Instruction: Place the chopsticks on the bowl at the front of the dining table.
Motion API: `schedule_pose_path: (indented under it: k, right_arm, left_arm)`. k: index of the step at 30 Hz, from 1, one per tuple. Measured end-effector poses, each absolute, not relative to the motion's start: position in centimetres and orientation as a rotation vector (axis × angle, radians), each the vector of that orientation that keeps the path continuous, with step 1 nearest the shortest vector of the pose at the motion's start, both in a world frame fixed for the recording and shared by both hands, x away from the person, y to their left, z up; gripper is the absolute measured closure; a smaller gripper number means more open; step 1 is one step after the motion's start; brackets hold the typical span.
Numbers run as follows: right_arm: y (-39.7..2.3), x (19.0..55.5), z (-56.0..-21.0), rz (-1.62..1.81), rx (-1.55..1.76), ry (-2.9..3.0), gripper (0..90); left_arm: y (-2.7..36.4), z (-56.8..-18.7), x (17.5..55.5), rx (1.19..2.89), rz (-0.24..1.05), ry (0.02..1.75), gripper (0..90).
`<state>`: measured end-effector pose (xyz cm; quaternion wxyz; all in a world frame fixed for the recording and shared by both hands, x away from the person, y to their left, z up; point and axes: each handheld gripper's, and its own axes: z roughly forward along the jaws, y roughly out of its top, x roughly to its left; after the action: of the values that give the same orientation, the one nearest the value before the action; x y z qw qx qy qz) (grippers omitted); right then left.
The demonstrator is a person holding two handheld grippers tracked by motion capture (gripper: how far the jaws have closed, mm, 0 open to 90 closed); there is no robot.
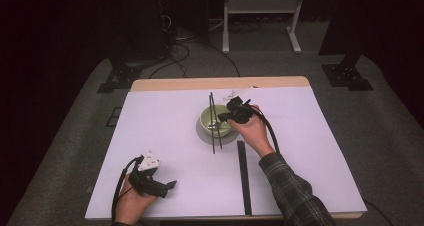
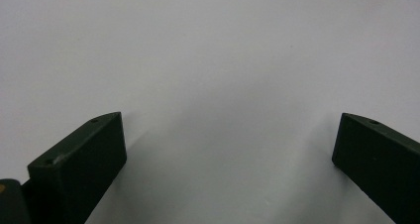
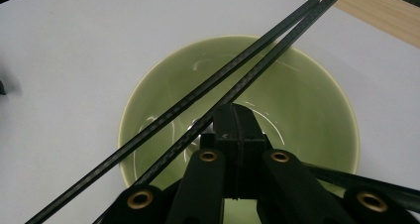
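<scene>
right gripper (image 3: 236,135): clamped on one chopstick (image 3: 277,55) over bowl (image 3: 317,115) | stick: light, stiff, slippery; grip mid-length | left gripper (image 2: 228,159): wide open, empty

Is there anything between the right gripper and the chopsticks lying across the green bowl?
Nothing visible. The right gripper, jaws shut, sits over the green bowl right beside the chopsticks, with no object between them.

Reaching forward with the right hand (image 1: 255,131), sleeve trailing behind, right gripper (image 1: 223,117) pointing left with jaws pressed together, tips meeting ahead of the knuckles. Resting the left hand (image 1: 131,200) low and near, left gripper (image 1: 172,184) aiming right, jaws standing wide apart, nothing between fingertips (image 2: 101,140).
</scene>
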<state>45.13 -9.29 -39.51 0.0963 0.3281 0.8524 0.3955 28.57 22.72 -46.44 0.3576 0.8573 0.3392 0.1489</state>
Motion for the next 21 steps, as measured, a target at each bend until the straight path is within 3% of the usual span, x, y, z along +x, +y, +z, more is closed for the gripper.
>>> schedule_pose_path:
  k: [21]
  right_arm:
    - [-8.57, 44.70, -39.78, 1.178, 0.931, 2.562, 89.9]
  left_arm:
    - [22.72, -46.44, 28.58, 2.212, 0.383, 0.875, 0.0]
